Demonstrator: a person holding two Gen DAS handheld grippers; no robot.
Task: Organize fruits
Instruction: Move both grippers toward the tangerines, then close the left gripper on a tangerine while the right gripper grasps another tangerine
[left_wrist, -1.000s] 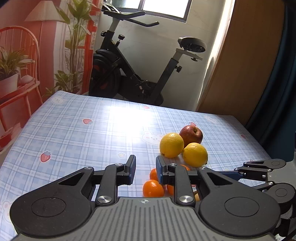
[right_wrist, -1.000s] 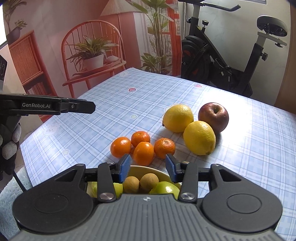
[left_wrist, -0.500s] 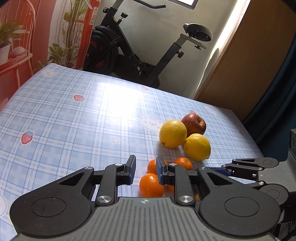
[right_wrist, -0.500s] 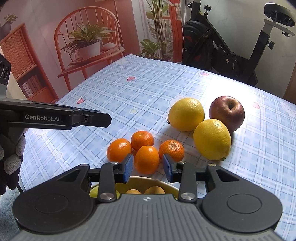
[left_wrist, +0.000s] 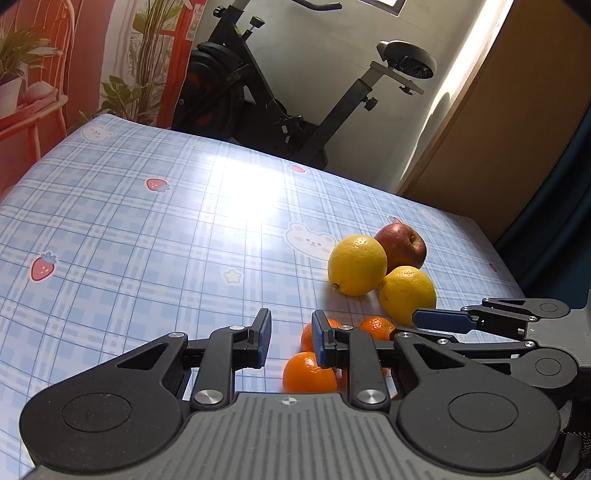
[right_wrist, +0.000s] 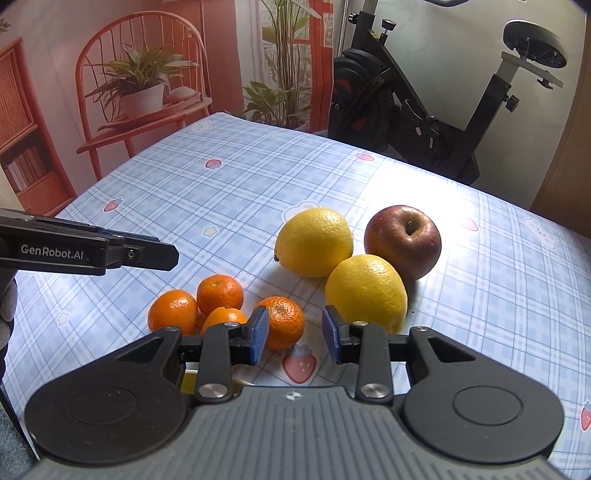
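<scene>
Right gripper (right_wrist: 293, 341): jaws have just been closing, nothing between the blue pads, not clamped on anything; tilted down over the blue plaid tablecloth surface (right_wrist: 258, 192). A small orange mandarin (right_wrist: 282, 321) lies just beyond its left pad, three more mandarins (right_wrist: 192, 306) to the left, two yellow lemons (right_wrist: 314, 242) and a red apple (right_wrist: 402, 242) further on. Left gripper (left_wrist: 290, 338): jaws drawn to their narrowest, empty, tilted down beside the mandarins. The surface's far and left stretches lie bare.
</scene>
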